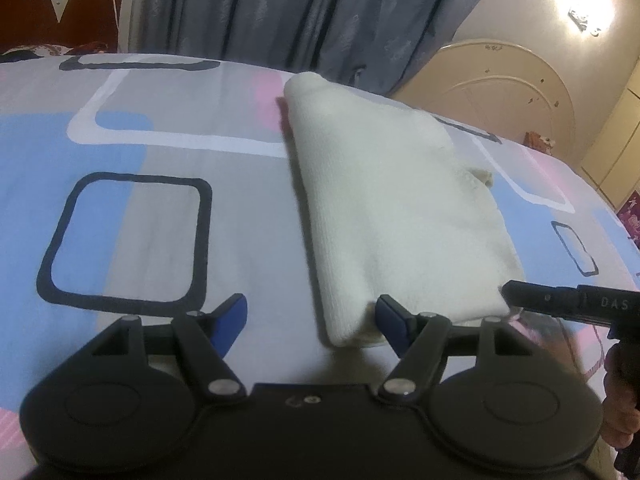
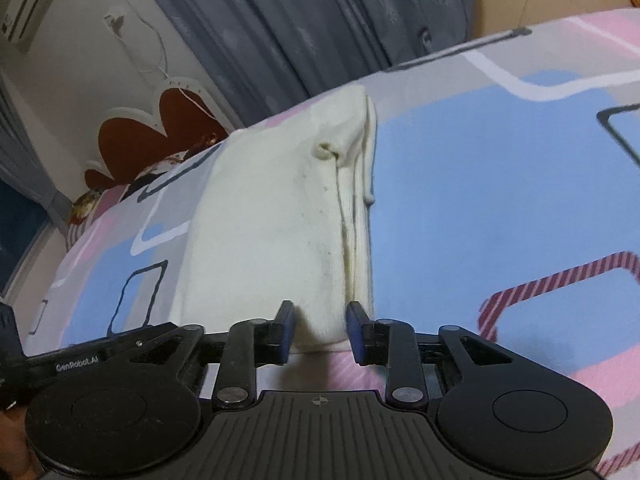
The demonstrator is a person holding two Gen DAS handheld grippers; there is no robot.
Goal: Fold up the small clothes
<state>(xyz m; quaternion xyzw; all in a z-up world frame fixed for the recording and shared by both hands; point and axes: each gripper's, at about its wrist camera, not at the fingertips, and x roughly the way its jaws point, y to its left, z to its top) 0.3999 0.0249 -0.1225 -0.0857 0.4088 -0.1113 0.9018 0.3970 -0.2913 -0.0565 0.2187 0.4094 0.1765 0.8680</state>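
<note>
Item: cream knit garment (image 1: pixel 384 208), folded into a long narrow bundle, lying flat on a bed (image 1: pixel 160 240) with a bedsheet printed in grey, blue and pink with rounded rectangles. From the right wrist view the garment (image 2: pixel 272 216) shows layered folded edges along its right side and a small rolled cuff near its far end.

Left tongs (image 1: pixel 310 324): released, blue pads spread wide, low over the sheet at the garment's near left corner; right pad touching or just beside the corner, nothing between the pads.

Right tongs (image 2: pixel 320 330): parted, blue pads either side of the garment's near edge, not clenched on it.

Background: grey curtain (image 1: pixel 320 12), red and white headboard (image 1: pixel 60 4), cream footboard (image 1: pixel 504 84).
</note>
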